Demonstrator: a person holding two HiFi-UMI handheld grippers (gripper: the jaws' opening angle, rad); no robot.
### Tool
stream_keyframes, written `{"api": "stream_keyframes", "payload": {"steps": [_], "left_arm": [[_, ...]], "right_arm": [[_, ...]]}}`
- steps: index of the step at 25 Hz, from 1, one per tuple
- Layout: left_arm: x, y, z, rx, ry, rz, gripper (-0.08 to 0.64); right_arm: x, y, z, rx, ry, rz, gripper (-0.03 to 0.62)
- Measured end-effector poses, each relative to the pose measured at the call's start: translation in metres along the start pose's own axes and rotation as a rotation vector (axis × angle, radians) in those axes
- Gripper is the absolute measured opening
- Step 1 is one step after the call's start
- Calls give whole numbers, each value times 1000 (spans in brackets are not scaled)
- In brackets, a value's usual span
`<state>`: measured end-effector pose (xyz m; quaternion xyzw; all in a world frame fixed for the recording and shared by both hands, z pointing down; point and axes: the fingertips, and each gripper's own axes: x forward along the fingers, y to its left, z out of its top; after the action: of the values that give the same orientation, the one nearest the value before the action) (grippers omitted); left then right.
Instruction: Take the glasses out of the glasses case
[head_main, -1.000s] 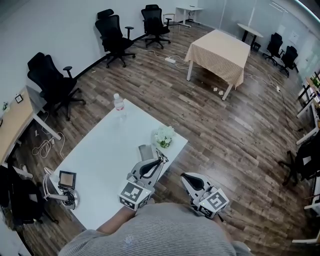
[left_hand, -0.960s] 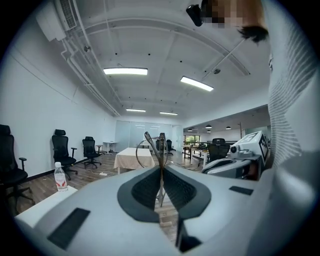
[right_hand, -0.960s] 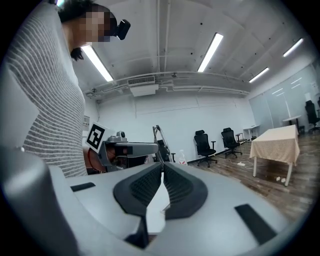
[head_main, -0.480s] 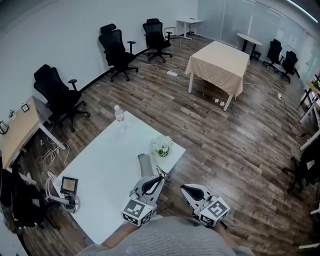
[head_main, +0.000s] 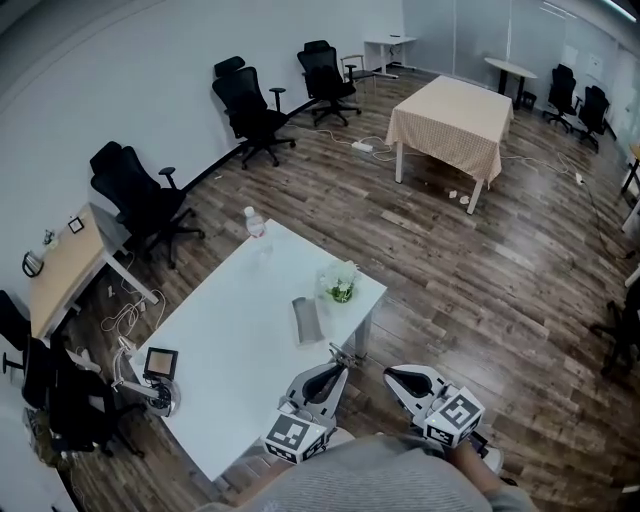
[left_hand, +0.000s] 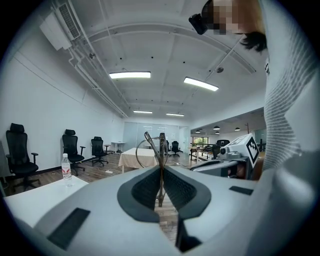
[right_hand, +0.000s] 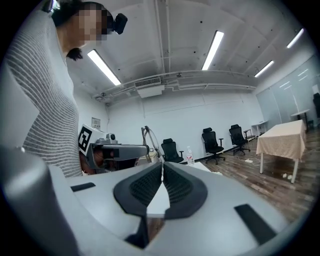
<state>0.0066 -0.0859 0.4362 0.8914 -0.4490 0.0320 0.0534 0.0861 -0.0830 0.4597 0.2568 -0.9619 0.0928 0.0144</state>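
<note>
Ahead of the left gripper (head_main: 337, 361) and a little to its left, the grey glasses case (head_main: 307, 320) lies on the white table (head_main: 230, 330), well apart from both tools; whether its lid is open is too small to tell. The left gripper is held off the near table edge, and its own view shows the jaws pinching the glasses (left_hand: 159, 148), a thin wire frame standing up edge-on out of the ribbed pads with one lens rim showing above them. So the glasses look to be already out of the case, and what seems to remain is setting them down safely. The frame is slight and held by a narrow part, so the pinch should stay gentle and the wrist level, since a tilt could let the frame swing or slip. A bare patch of table just beside the case, short of the small plant (head_main: 340, 282) ahead of the jaws, looks the best spot, lowering until the frame rests before easing the jaws apart. To the right, the right gripper (head_main: 393, 373) hangs beside its partner over the floor, its pads pressed together on nothing, free to steady the frame if needed
</note>
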Motion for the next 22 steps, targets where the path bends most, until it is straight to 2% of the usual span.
{"api": "stream_keyframes", "payload": {"steps": [9,22], "left_arm": [[-4,-22,4,14,-6,2,26],[1,-38,7,35,14,-41,26]], "right_arm": [[-11,12,-10,-9,15,51,15],[-26,7,-2,-1,-31,10,14]]}}
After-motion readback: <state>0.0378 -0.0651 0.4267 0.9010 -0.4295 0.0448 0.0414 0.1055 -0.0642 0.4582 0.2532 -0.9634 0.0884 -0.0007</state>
